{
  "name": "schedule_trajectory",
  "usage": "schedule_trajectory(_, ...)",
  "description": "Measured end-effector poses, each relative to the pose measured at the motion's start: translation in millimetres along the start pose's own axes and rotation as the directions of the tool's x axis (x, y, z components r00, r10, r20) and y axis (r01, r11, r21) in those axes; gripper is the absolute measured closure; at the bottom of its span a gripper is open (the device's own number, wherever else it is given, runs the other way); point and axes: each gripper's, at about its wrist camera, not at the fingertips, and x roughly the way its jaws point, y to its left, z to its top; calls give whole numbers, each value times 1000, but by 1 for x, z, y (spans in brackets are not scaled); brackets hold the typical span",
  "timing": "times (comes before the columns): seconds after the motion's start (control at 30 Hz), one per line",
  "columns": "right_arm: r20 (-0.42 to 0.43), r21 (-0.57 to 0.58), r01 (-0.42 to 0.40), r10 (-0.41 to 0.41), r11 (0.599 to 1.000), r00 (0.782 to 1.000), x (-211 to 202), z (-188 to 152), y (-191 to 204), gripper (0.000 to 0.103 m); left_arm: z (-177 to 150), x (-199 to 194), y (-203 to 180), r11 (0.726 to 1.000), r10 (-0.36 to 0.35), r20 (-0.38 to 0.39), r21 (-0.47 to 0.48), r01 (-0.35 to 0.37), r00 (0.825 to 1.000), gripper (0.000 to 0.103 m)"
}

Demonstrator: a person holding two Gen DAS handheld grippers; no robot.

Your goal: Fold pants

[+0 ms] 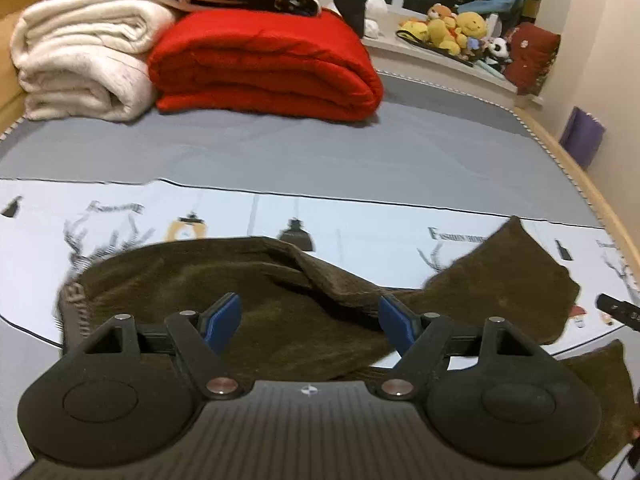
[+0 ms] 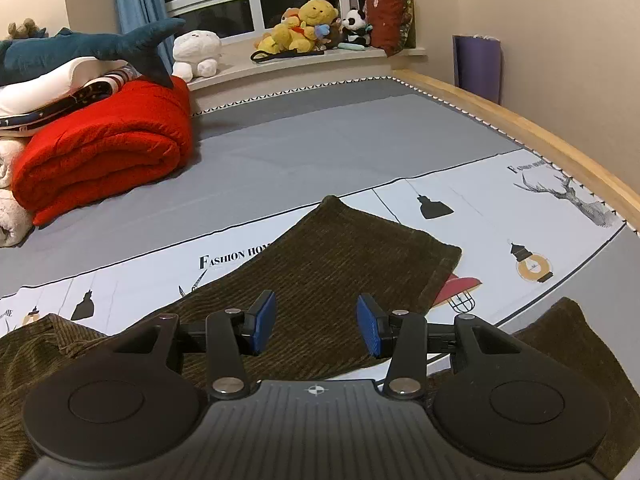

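Dark brown corduroy pants (image 1: 224,280) lie spread and rumpled on the bed's printed sheet (image 1: 360,216). In the left wrist view the waist end is at the left and a leg (image 1: 512,276) runs to the right. My left gripper (image 1: 310,320) is open above the pants' middle, with nothing between its blue pads. In the right wrist view one leg (image 2: 344,256) lies flat ahead and a second leg end (image 2: 568,344) lies at the lower right. My right gripper (image 2: 316,326) is open and empty, just above the leg.
A folded red quilt (image 1: 264,68) and white blankets (image 1: 76,56) are stacked at the far left of the grey bed. Plush toys (image 2: 308,28) sit on the window ledge. The wooden bed rail (image 2: 540,140) runs along the right, with a purple bag (image 2: 478,66) beyond.
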Motion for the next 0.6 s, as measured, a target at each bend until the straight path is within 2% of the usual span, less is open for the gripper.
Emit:
schedule_trajectory(0.2,-9,14,-9,9,1000,1000,1,1,3,56,-2,8,-11,998,12,11,56,-13,1000,22)
schedule_trajectory(0.37,-19,69,-16,18,998,1000,5,1,-2,57,-3,16,-2,999,-39,-36,34,40,999,25)
schedule_trajectory(0.4,-12,91,-7,8,996,1000,6,3,-7,60,-3,17,0,998,-54,-46,31,55,998,34)
schedule_trajectory(0.43,-3,119,4,-4,993,1000,6,5,-14,68,-3,19,3,997,-67,-55,28,68,996,49)
schedule_trajectory(0.47,4,157,17,-18,987,1000,8,7,-23,78,-2,21,4,997,-72,-61,21,74,996,57)
schedule_trajectory(0.5,6,193,28,-30,981,1000,9,8,-33,82,-2,23,7,997,-78,-69,11,79,995,72)
schedule_trajectory(0.53,5,232,42,-45,972,999,11,9,-43,86,-1,24,8,996,-85,-74,8,86,994,78)
schedule_trajectory(0.6,-6,298,72,-74,952,997,17,9,-64,86,-1,26,9,995,-95,-69,6,96,993,78)
